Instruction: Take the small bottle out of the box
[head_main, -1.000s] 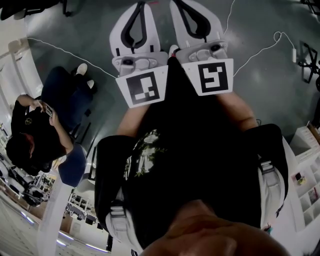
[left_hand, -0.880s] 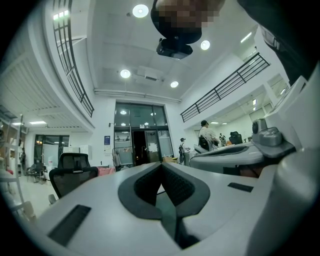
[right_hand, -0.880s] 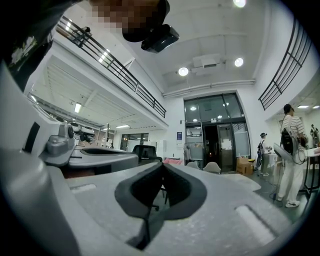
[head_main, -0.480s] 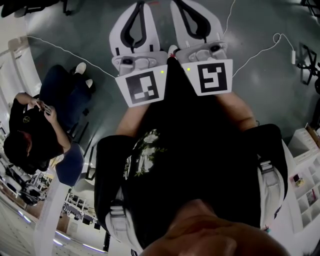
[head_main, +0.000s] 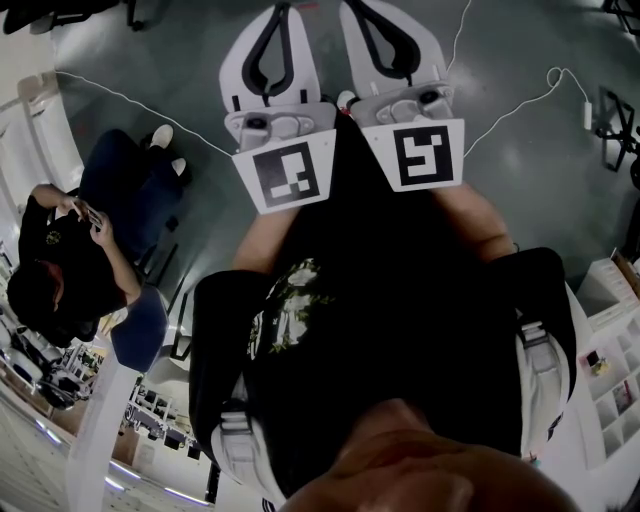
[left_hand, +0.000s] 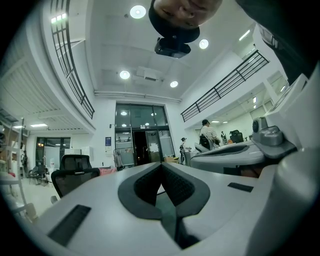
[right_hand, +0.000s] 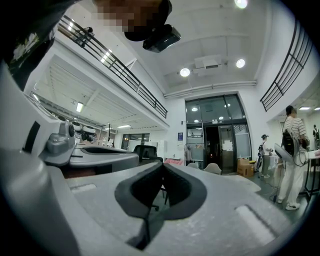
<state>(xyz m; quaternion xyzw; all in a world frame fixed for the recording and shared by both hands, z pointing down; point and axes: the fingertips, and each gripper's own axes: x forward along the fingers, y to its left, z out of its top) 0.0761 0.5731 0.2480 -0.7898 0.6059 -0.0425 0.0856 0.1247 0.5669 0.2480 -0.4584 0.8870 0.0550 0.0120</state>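
open grey floor (head_main: 520, 170) below, free room ahead. edges: white cable (head_main: 135, 104) across the floor at left, seated person (head_main: 70, 250) far left, white shelf unit (head_main: 615, 360) at the right edge (small items in its cubbies, too small to tell). ahead is a wide hall: glass doors (left_hand: 140, 140), office chair (left_hand: 75, 175) near left, brown carton (right_hand: 245, 166) by the doors, contents not visible. left claw (left_hand: 161, 166): clenched, pads touching at the tips, nothing between. right claw (right_hand: 162, 166): same, clenched and empty. both sit side by side in front of the torso. small bottle and its box: in no view.
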